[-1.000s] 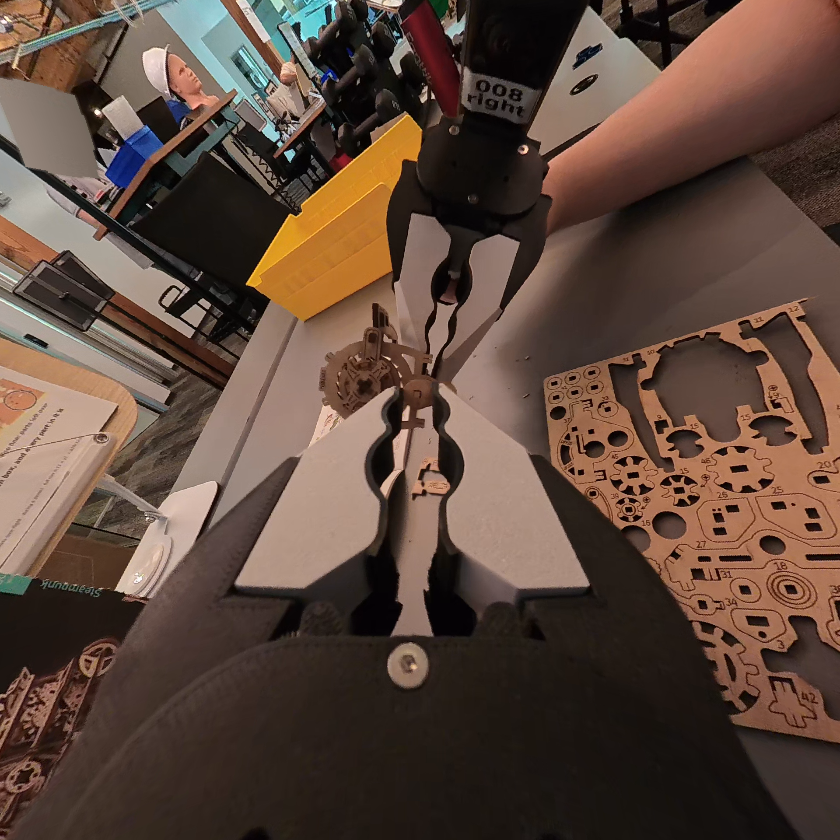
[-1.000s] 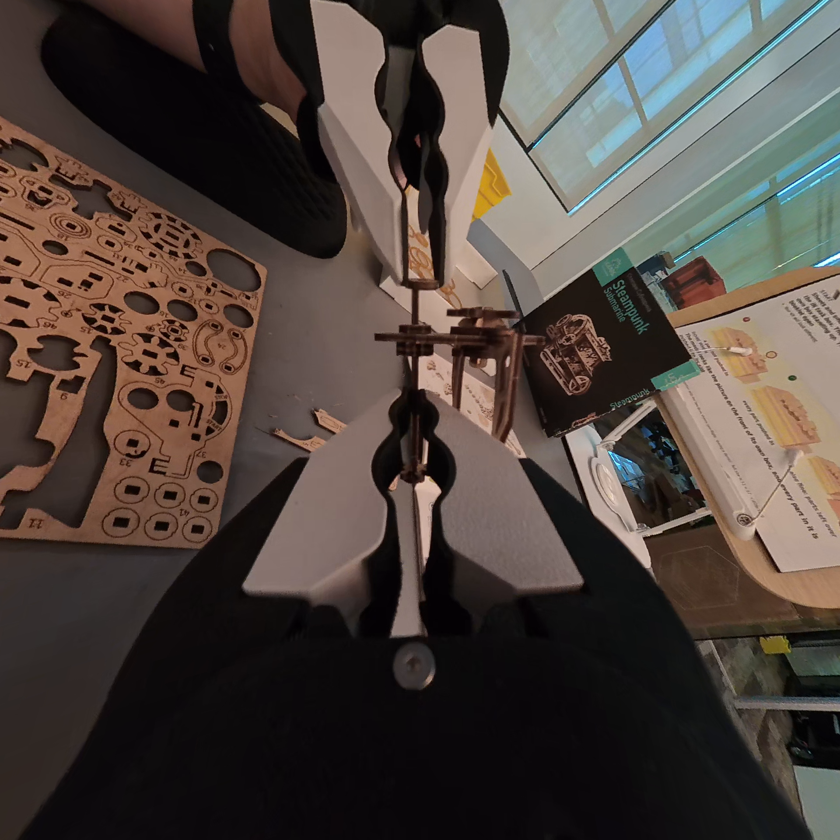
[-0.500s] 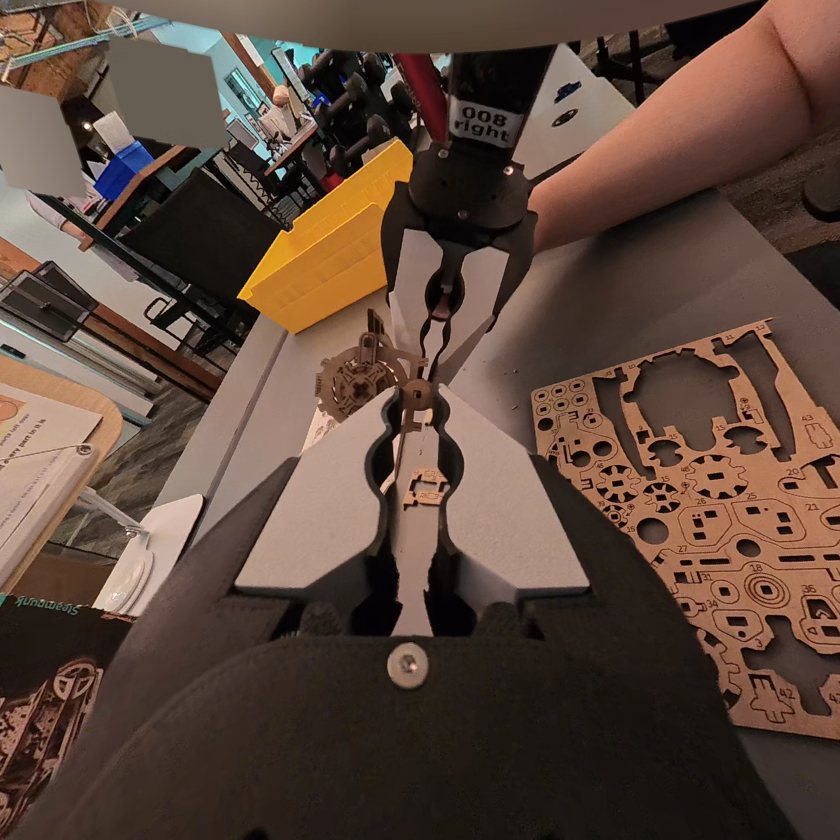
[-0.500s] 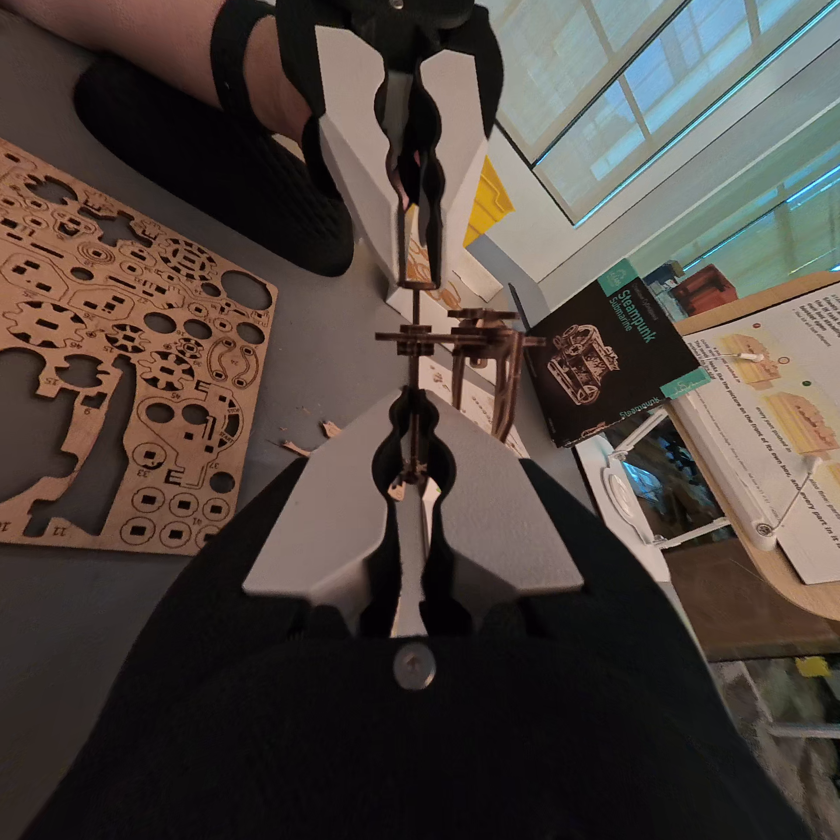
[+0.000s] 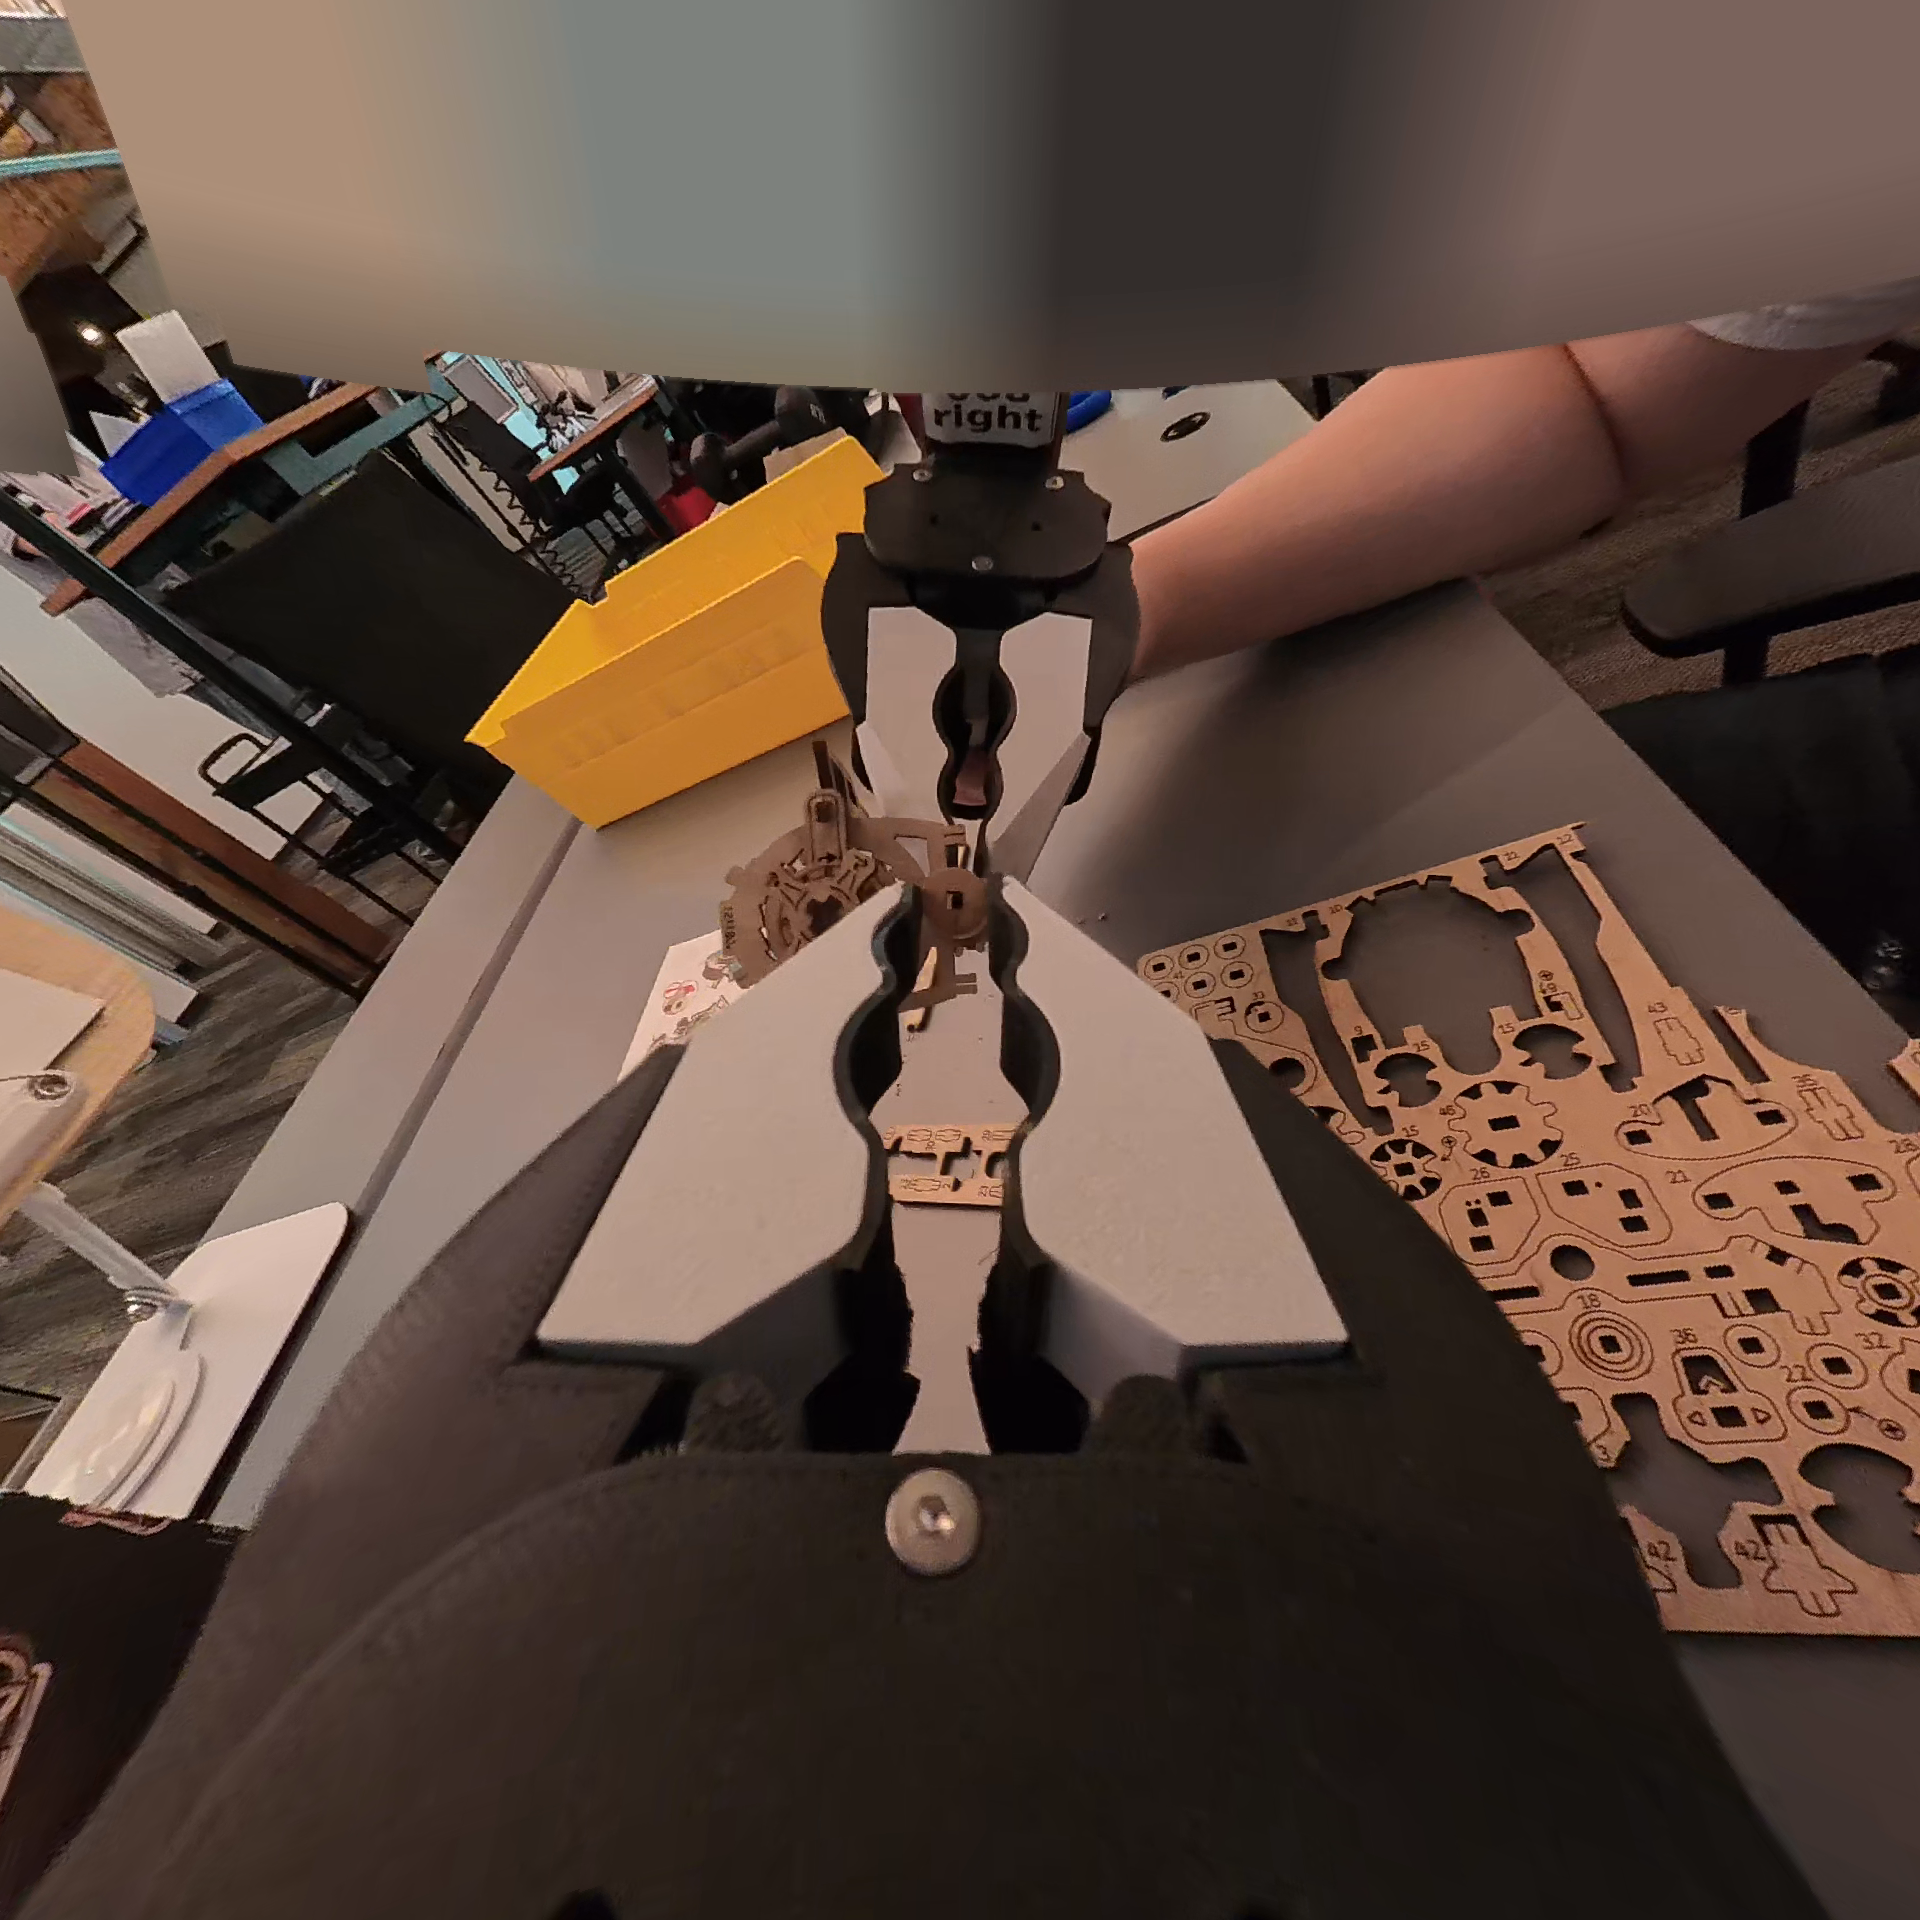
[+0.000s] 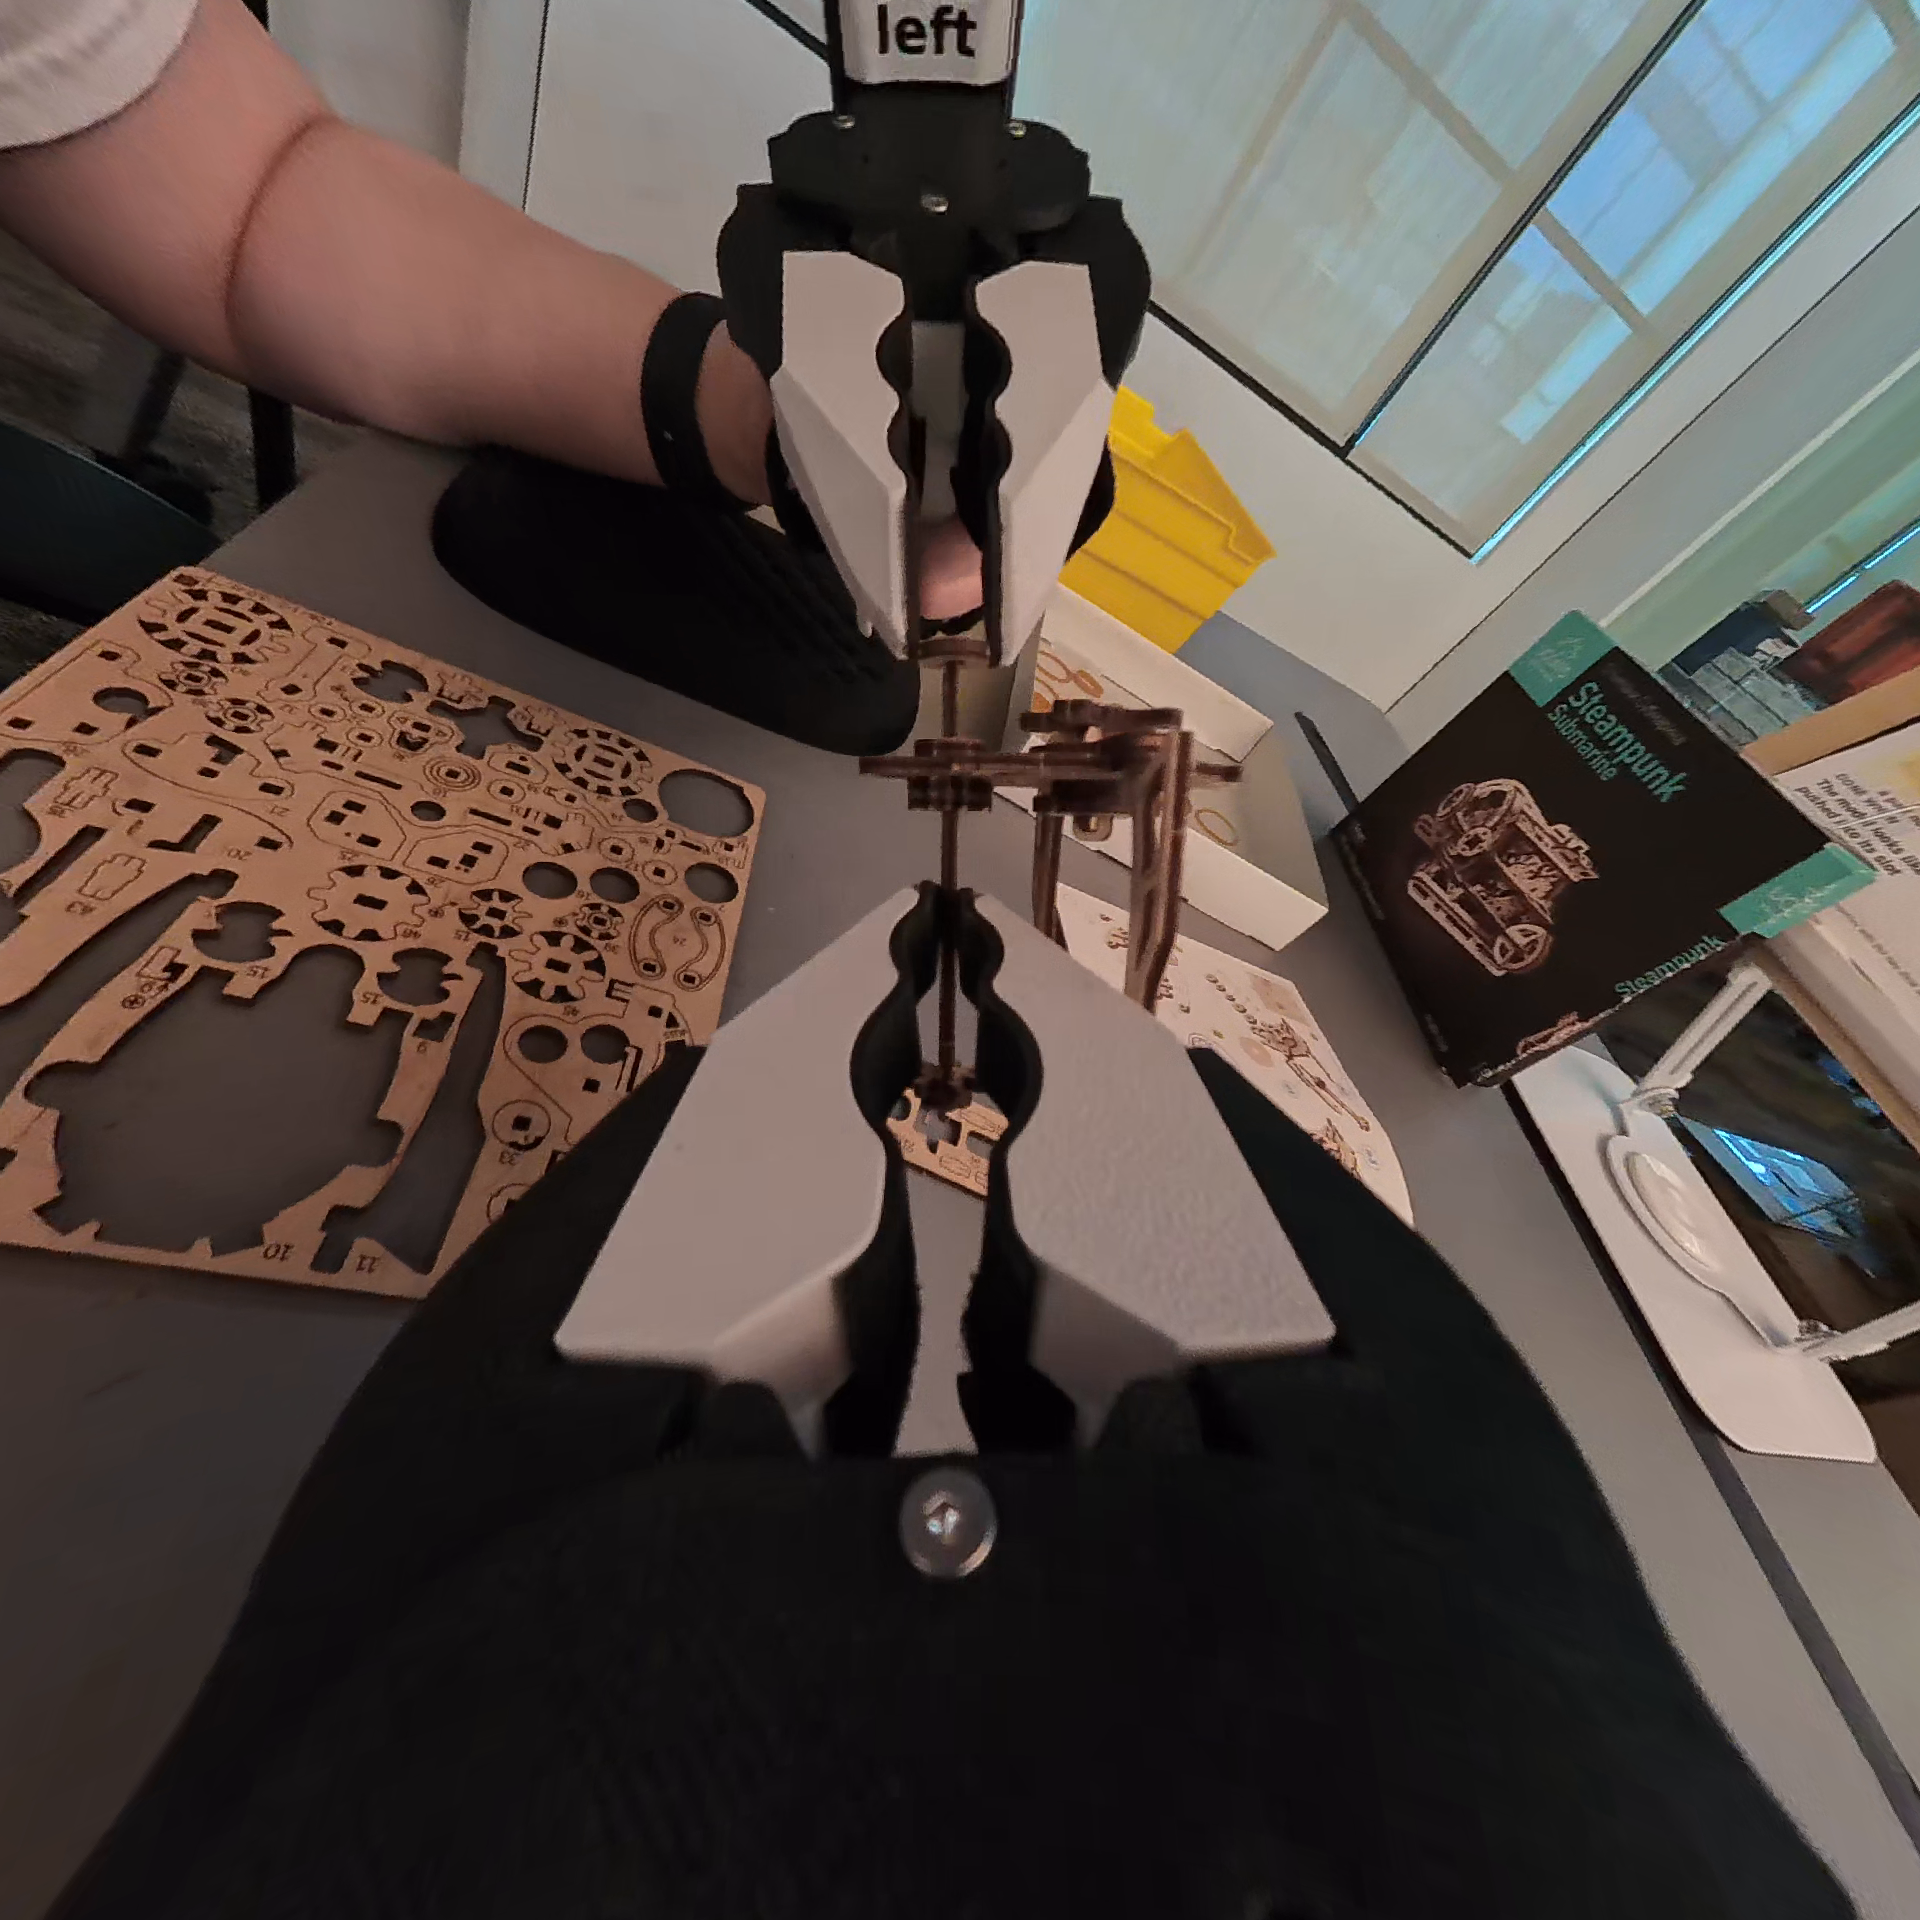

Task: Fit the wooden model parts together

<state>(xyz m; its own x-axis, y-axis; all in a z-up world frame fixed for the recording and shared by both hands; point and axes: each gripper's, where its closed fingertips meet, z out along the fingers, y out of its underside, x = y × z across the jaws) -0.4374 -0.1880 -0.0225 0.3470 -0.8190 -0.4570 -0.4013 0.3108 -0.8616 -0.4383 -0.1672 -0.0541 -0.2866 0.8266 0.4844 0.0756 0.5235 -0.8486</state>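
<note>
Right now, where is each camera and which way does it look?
Left wrist view: sits on the left tongs, looks along them at the right tongs; a forearm shows.
Right wrist view: sits on the right tongs, looks back at the left tongs; a forearm shows.
Both share: the model, wooden sheet, yellow bin.

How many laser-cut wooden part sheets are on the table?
2: a large sheet beside the held wooden model, a small fragment on the table below it. A sliver at the left wrist view's right edge may be a third.
</note>
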